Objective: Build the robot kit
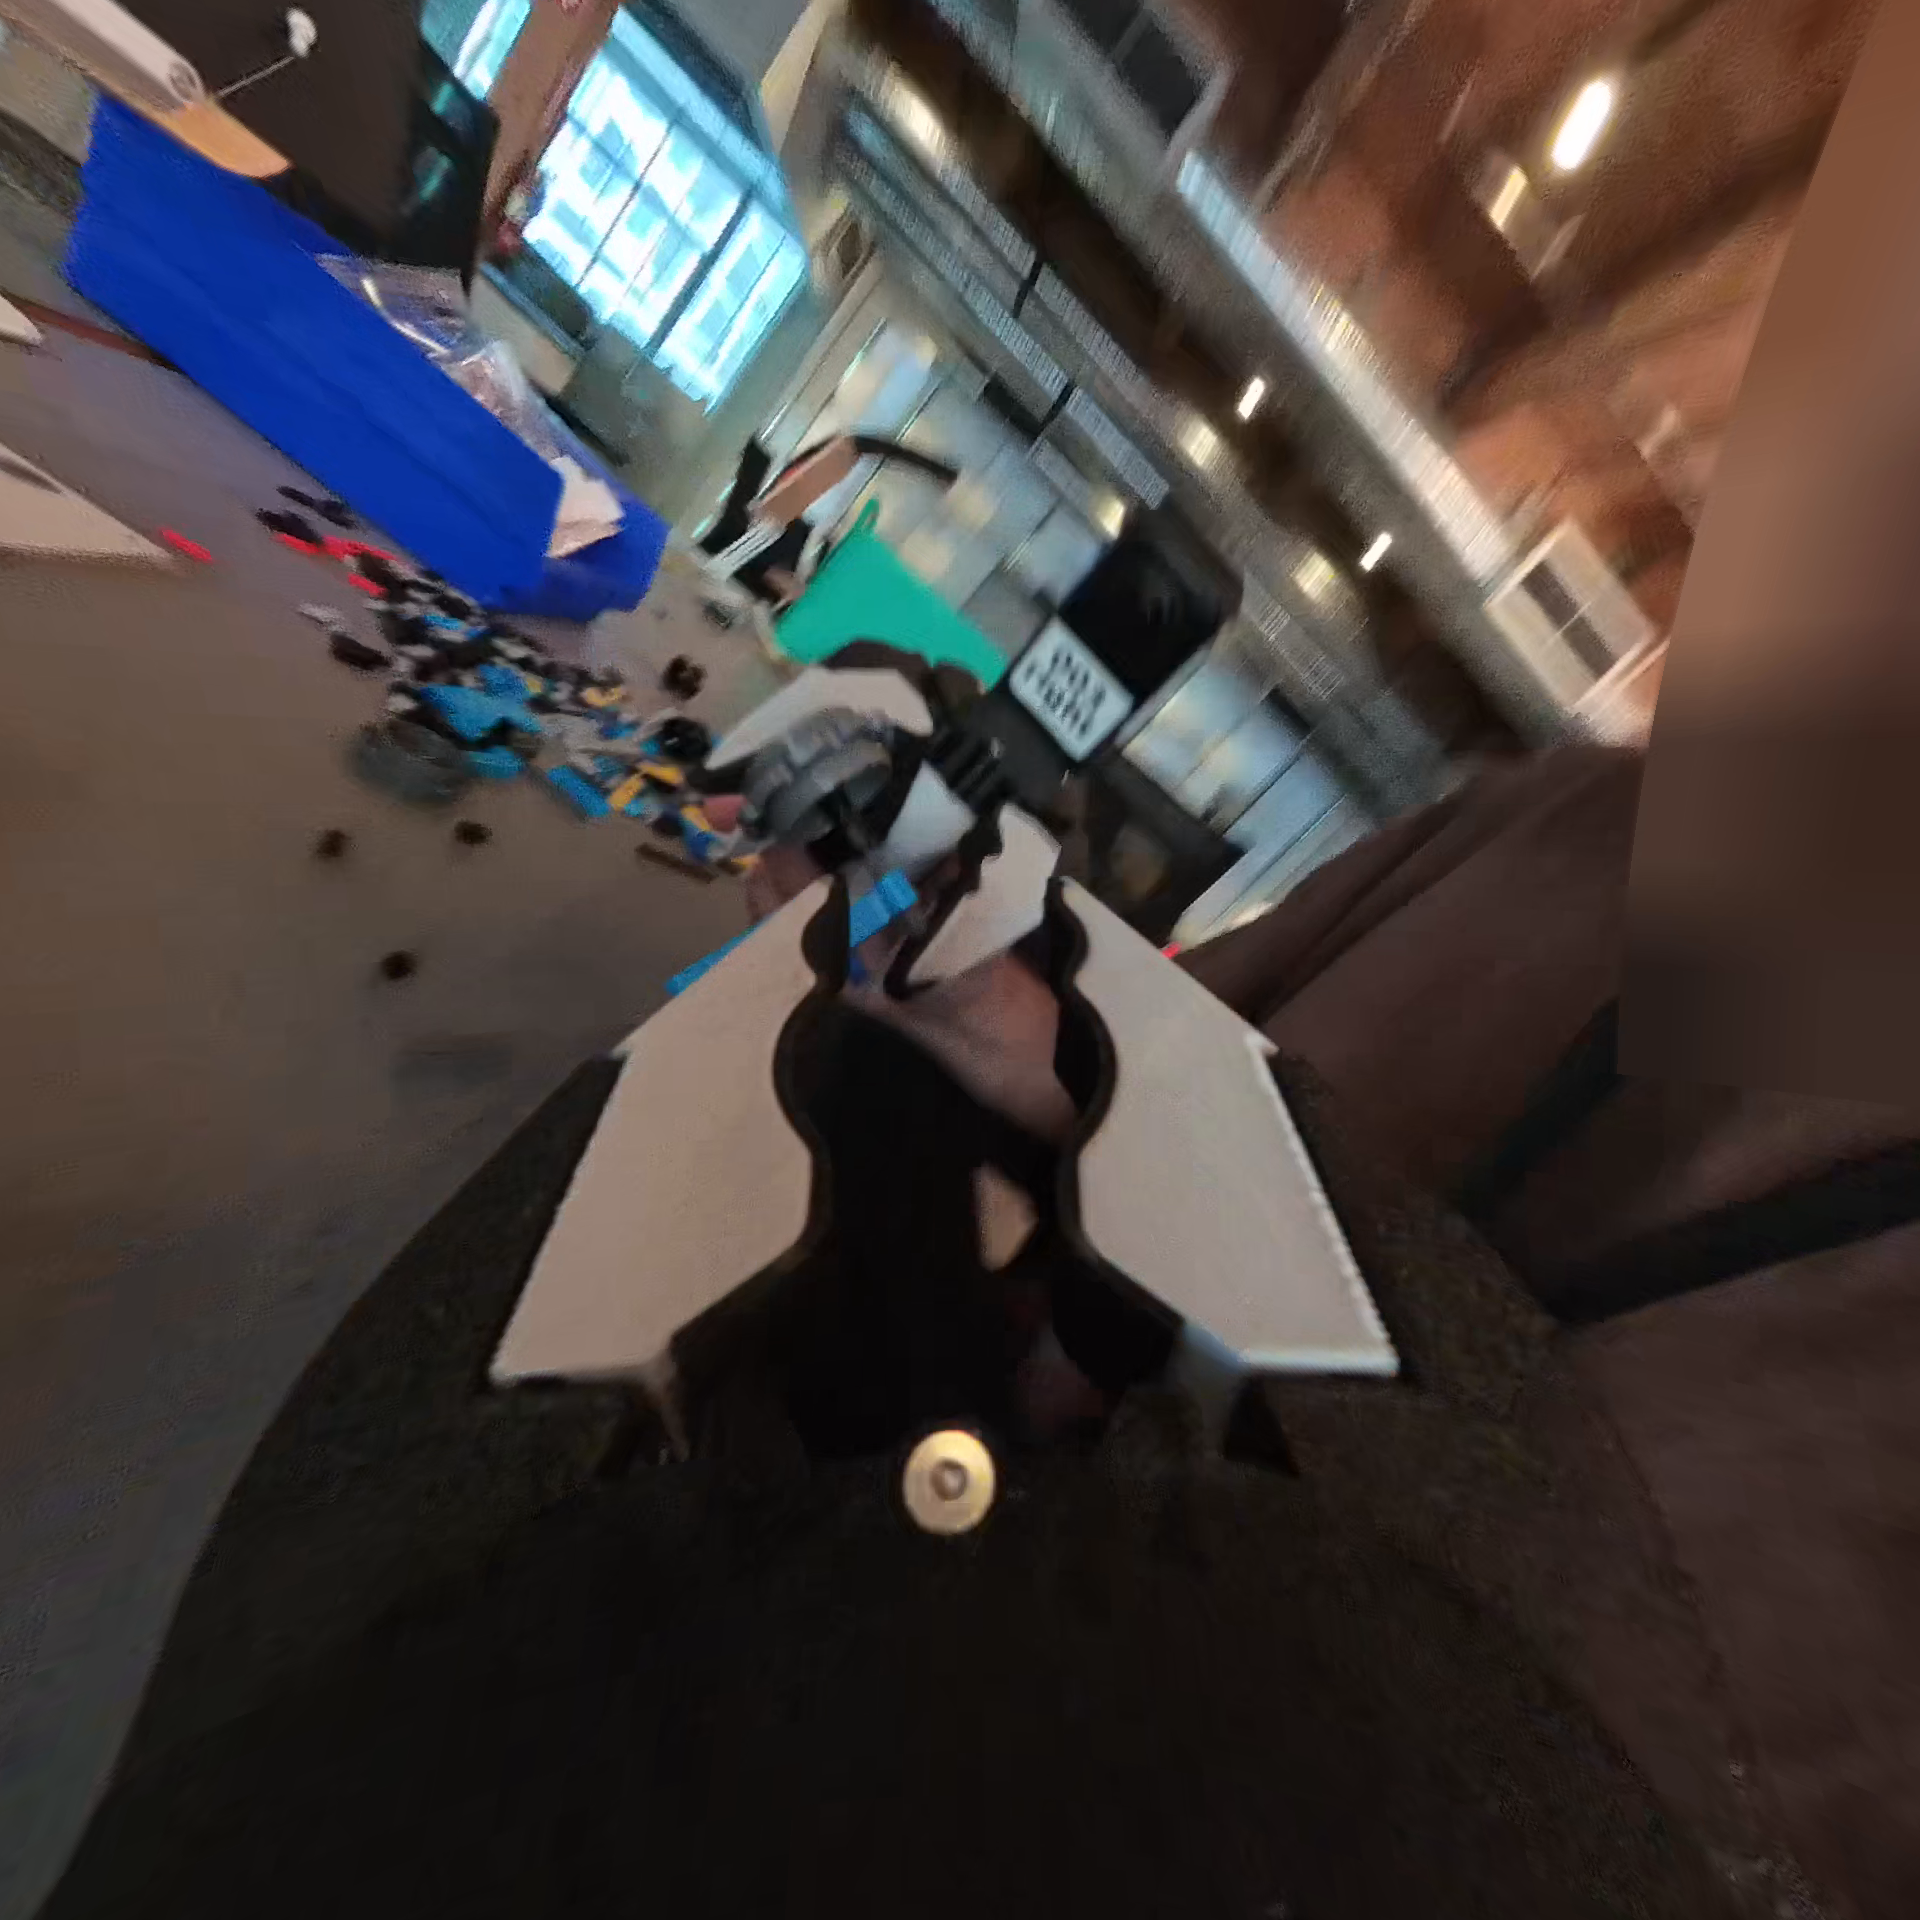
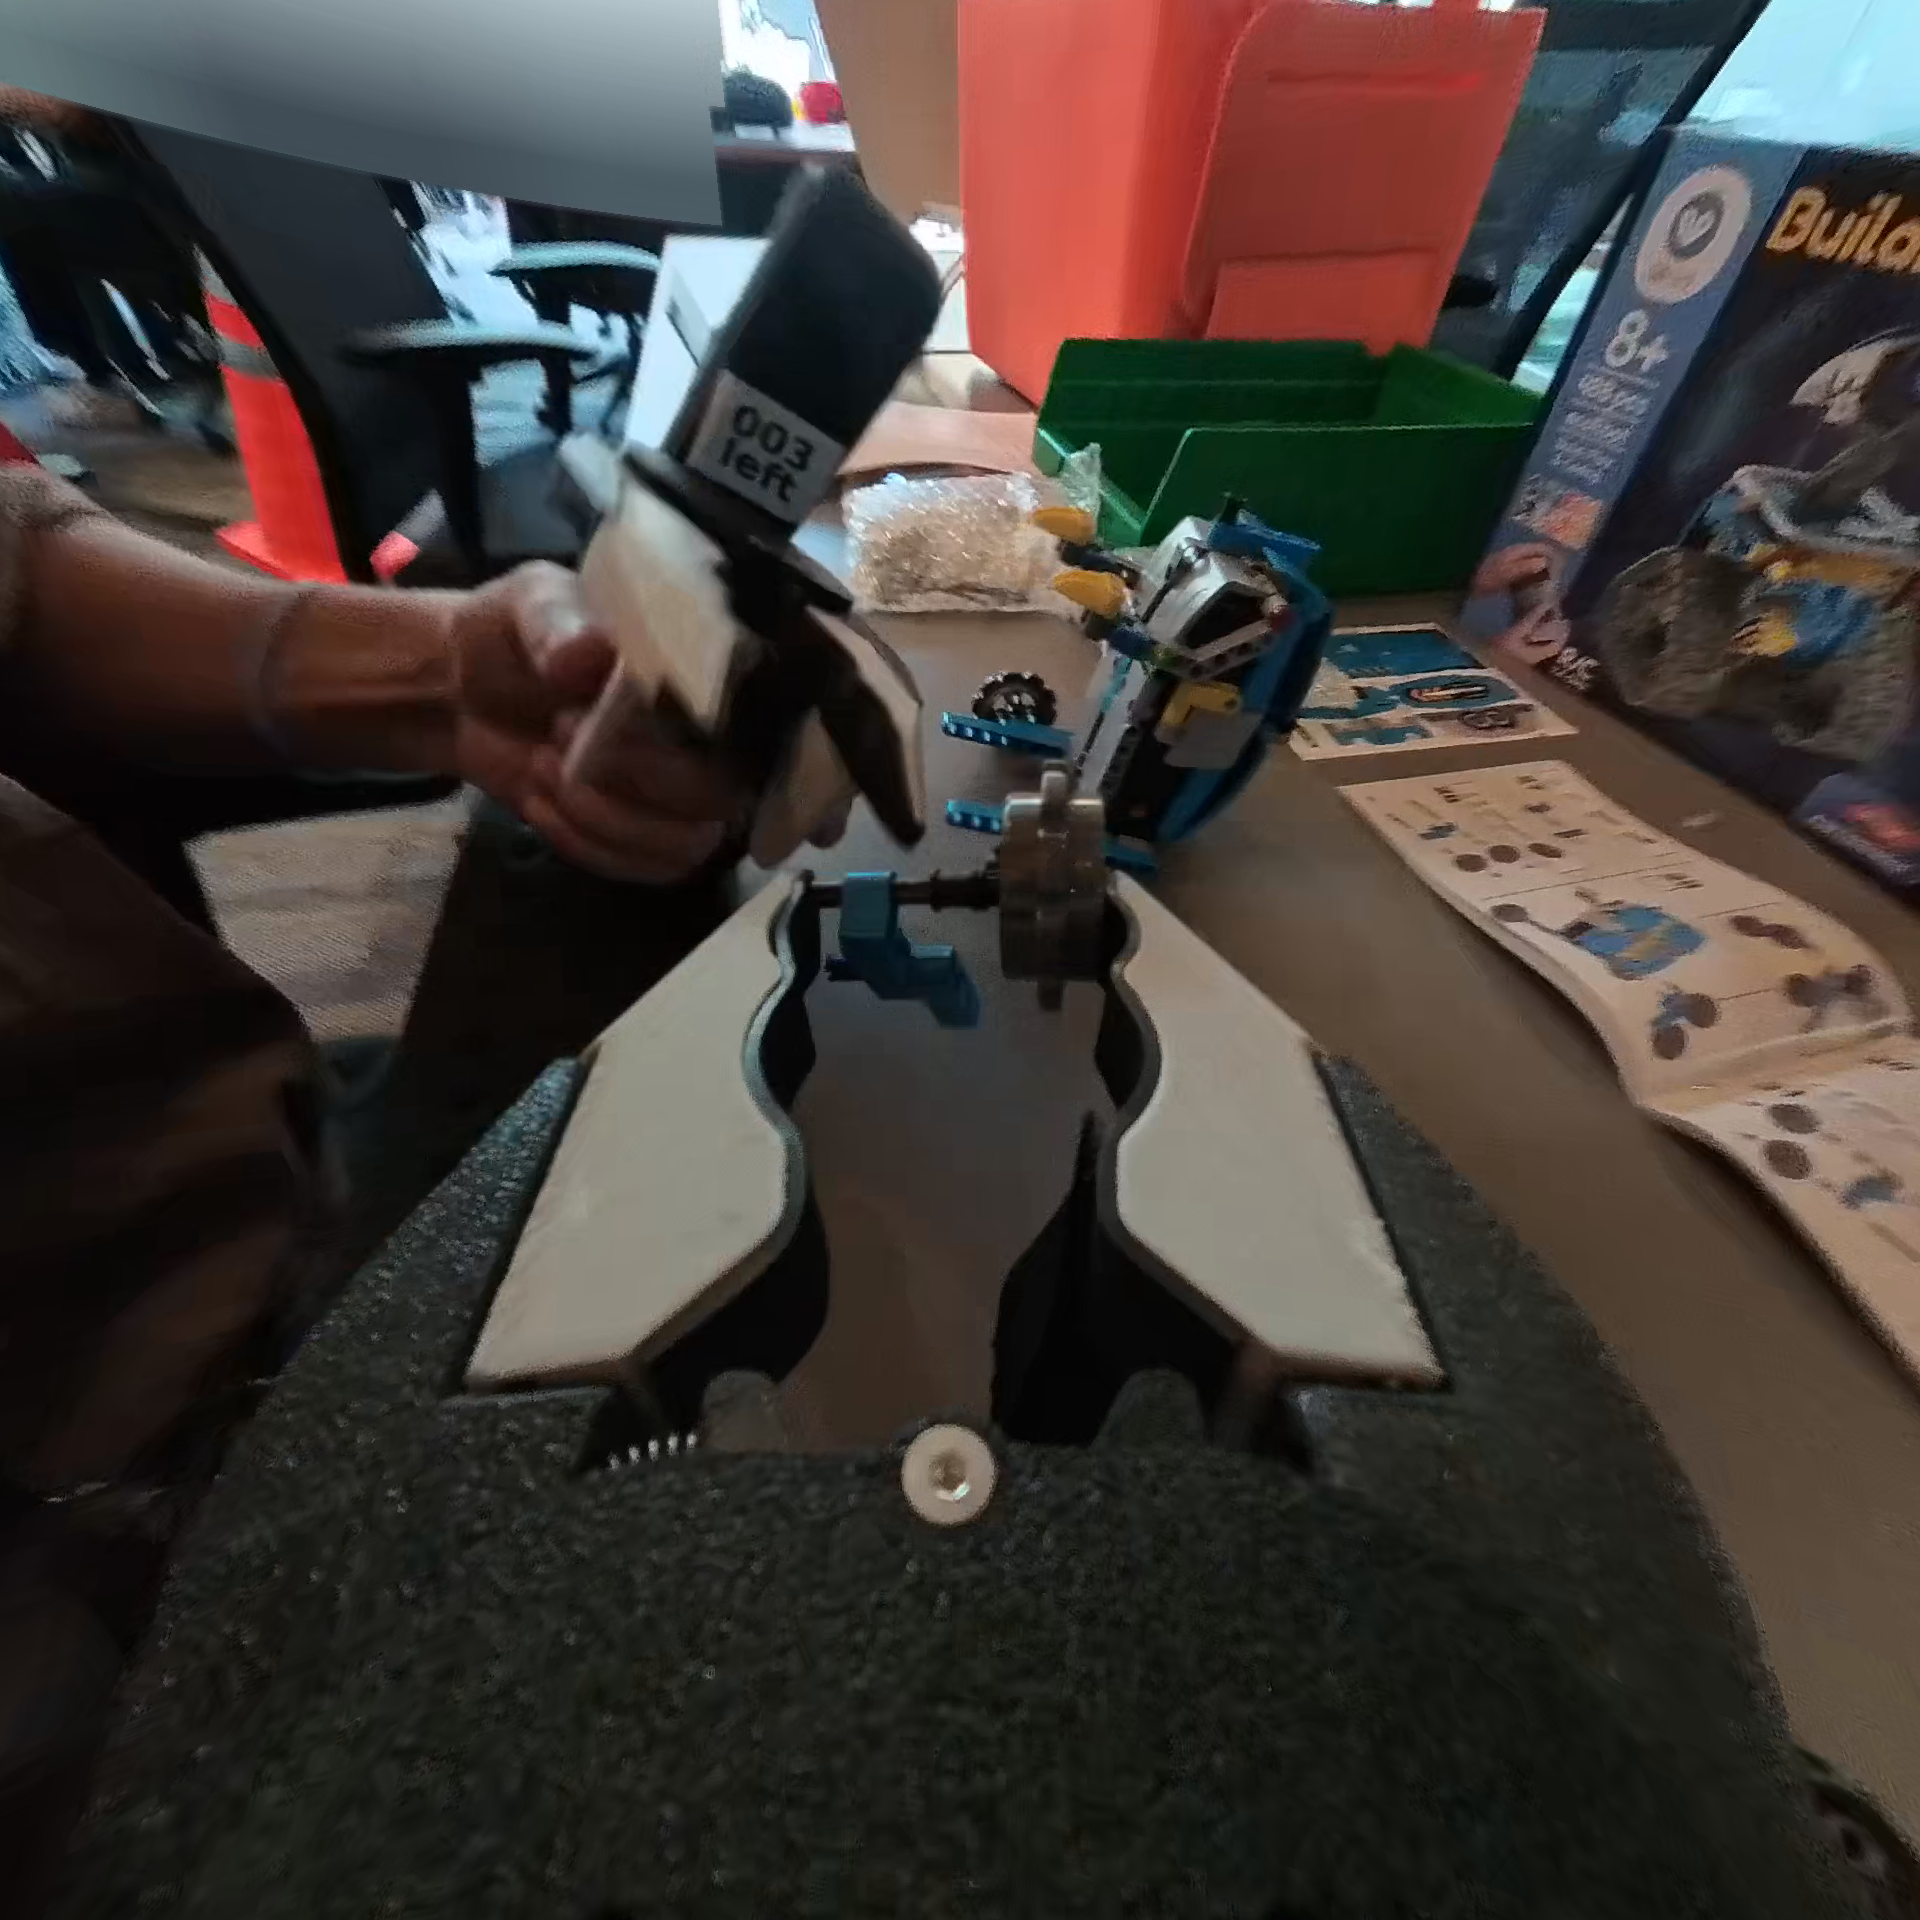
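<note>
Right tool (image 2: 956,914) around axle assembly (image 2: 966,904)

Daylight is pouring through tall windows (image 1: 644,208), ceiling lights (image 1: 1579,120) are glowing, office chairs (image 2: 488,343) are standing behind the brown table (image 2: 1351,987)

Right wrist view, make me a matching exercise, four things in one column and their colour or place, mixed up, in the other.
Things:
1. bin
2. instruction sheet
3. axle with gear
4. cone

Colour or place:
A. between the fingertips of the right hand-held gripper
B. green, at the back
C. orange, far left
D. lying open on the right, pale with blue drawings

Pairs: 1-B, 2-D, 3-A, 4-C
</note>
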Motion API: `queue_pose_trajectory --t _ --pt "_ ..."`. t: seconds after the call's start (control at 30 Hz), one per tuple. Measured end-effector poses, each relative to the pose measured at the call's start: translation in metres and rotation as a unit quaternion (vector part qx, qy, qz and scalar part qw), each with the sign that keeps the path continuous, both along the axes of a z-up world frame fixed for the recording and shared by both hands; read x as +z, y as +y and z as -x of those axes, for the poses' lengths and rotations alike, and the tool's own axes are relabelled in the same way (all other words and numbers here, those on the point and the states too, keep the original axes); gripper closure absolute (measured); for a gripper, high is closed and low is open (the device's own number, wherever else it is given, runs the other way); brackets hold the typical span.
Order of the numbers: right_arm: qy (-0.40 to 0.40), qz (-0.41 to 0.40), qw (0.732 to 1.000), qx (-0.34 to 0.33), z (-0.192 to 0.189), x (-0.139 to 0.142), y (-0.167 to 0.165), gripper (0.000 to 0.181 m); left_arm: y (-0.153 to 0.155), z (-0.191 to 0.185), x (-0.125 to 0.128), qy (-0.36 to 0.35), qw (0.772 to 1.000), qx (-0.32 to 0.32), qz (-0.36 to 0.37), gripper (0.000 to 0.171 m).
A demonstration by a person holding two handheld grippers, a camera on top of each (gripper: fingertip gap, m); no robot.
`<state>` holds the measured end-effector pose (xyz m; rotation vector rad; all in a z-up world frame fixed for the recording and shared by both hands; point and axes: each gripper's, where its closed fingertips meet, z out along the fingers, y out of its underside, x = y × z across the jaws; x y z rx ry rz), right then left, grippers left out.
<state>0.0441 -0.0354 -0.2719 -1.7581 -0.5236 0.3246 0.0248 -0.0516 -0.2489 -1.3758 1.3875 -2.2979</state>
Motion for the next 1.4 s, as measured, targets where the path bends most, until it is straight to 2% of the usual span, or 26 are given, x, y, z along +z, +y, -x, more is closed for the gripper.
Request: queue_pose_trajectory --t 0.03,0.07,0.2,0.33,0.47,0.57,0.67,0.77,0.87,0.97,1.0,1.07,1.2,1.4 --pt "-0.02 -0.002 1.0 -0.002 0.001 -0.002 0.0 0.128 0.005 -0.001 0.003 0.007 0.999 -0.005 0.049 0.135" --pt "-0.039 -0.009 0.999 -0.007 0.002 -0.003 0.001 0.128 0.005 -0.004 0.0 0.021 0.998 -0.007 0.064 0.134" --pt "-0.086 -0.035 0.996 -0.011 0.009 -0.002 0.001 0.128 -0.012 -0.012 -0.017 0.069 0.997 -0.024 0.019 0.137" --pt "-0.111 -0.035 0.993 -0.01 0.013 -0.006 0.002 0.127 -0.017 -0.014 -0.017 0.075 0.996 -0.035 0.043 0.159" --pt "-0.113 -0.026 0.993 -0.022 0.01 -0.013 0.006 0.125 -0.017 -0.016 -0.026 0.105 0.993 -0.03 0.045 0.162" --pt "-0.122 -0.042 0.99 -0.06 -0.001 -0.01 0.013 0.102 -0.019 -0.017 -0.029 0.115 0.992 -0.027 0.043 0.164" --pt "-0.138 -0.04 0.989 -0.045 0.005 -0.014 0.012 0.127 -0.012 -0.021 -0.031 0.121 0.992 -0.001 0.046 0.165" --pt "-0.163 -0.041 0.982 -0.091 -0.002 -0.013 0.017 0.127 -0.003 -0.024 -0.032 0.12 0.991 0.034 0.049 0.165" --pt "-0.148 -0.024 0.978 -0.148 -0.014 -0.013 0.021 0.12 0.009 -0.026 -0.03 0.113 0.989 0.064 0.064 0.165" --pt "-0.107 0.004 0.983 -0.15 -0.015 -0.017 0.023 0.12 0.012 -0.026 -0.031 0.114 0.988 0.075 0.068 0.165" --pt "-0.087 0.018 0.987 -0.133 -0.01 -0.02 0.022 0.131 0.013 -0.027 -0.031 0.114 0.988 0.08 0.063 0.165" --pt "-0.059 0.036 0.99 -0.125 -0.008 -0.022 0.021 0.134 0.013 -0.026 -0.031 0.114 0.988 0.078 0.068 0.165" --pt "-0.117 0.022 0.985 -0.126 -0.007 -0.022 0.02 0.14 0.013 -0.026 -0.031 0.112 0.988 0.081 0.064 0.166" --pt "-0.126 0.034 0.985 -0.114 -0.007 -0.027 0.019 0.143 0.014 -0.027 -0.034 0.12 0.988 0.085 0.056 0.166"
